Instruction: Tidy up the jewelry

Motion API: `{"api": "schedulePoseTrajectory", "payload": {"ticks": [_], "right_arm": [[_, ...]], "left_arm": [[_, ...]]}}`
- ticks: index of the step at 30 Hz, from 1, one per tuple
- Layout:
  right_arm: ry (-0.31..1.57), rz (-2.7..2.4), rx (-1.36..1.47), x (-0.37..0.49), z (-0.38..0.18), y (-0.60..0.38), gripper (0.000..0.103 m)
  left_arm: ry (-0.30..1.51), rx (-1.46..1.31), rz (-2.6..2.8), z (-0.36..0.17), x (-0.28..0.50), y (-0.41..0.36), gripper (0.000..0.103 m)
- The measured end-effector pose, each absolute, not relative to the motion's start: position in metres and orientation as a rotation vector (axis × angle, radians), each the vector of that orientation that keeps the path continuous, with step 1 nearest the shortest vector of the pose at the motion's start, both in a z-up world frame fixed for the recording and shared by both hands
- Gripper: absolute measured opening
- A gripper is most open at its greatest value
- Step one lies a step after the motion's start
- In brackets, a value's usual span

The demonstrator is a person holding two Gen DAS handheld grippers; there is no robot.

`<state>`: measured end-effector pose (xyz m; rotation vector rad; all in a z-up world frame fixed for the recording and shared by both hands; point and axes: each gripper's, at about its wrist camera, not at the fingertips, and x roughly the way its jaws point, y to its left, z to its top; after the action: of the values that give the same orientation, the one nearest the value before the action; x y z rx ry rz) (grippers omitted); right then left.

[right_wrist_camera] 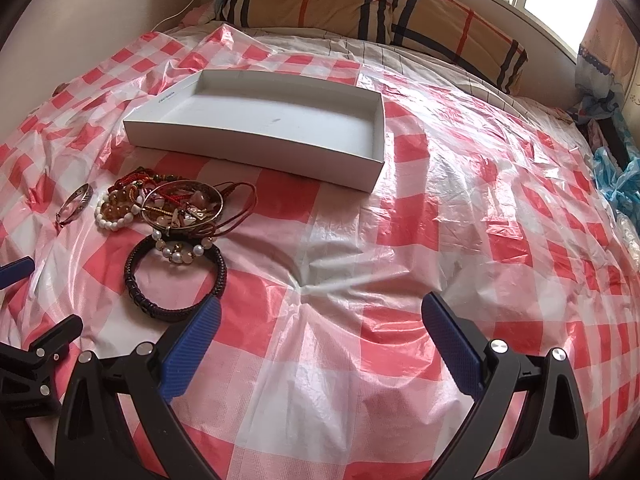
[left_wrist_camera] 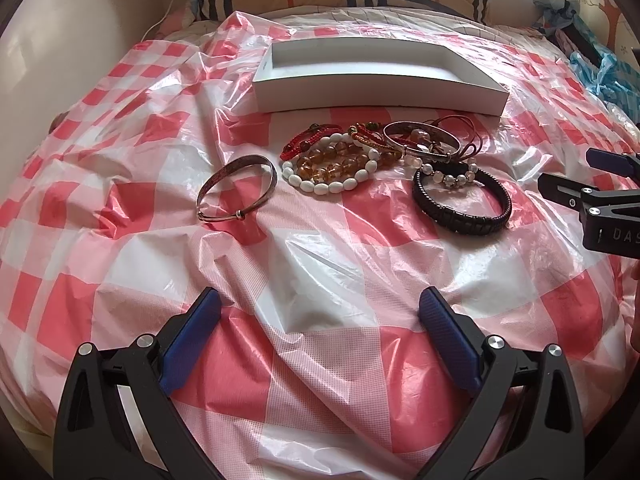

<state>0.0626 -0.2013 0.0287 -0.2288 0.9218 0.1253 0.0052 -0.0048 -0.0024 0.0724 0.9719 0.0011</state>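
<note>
white box [right_wrist_camera: 280, 120] at 12 o'clock, nothing inside. bracelet pile [left_wrist_camera: 344, 156] before it, silver bangle [left_wrist_camera: 236, 188] at 10 o'clock, all unsorted. left gripper [left_wrist_camera: 320, 340], right gripper [right_wrist_camera: 320, 344] spread wide, holding nothing. task judged unstarted.

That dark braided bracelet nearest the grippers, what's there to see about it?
The dark braided bracelet is a closed ring of black-brown woven cord, leather-like, lying flat on the checkered plastic sheet. It sits at the near edge of the jewelry pile. A pearl-bead bracelet overlaps its far rim. No gripper touches it.
</note>
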Motion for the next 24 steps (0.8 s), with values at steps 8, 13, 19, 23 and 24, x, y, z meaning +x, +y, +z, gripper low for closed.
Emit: {"api": "schedulePoseTrajectory", "payload": {"ticks": [8,13,19,23,24], "right_arm": [[0.932,0.153,-0.242,0.065,0.023,-0.196,0.096],[0.941,0.172,-0.238,0.066,0.019,-0.192,0.096],[0.947,0.201,-0.216,0.067,0.017,-0.190,0.096],[0.948,0.221,-0.201,0.067,0.018,-0.190,0.096],[0.947,0.230,-0.193,0.067,0.019,-0.191,0.096]], "left_arm": [[0.978,0.095,-0.021,0.001,0.004,-0.006,0.096],[0.980,0.094,-0.032,0.002,0.002,-0.004,0.096],[0.980,0.093,-0.029,0.002,0.002,-0.004,0.096],[0.980,0.093,-0.029,0.003,0.001,-0.004,0.096],[0.980,0.093,-0.029,0.002,0.002,-0.004,0.096]]}}
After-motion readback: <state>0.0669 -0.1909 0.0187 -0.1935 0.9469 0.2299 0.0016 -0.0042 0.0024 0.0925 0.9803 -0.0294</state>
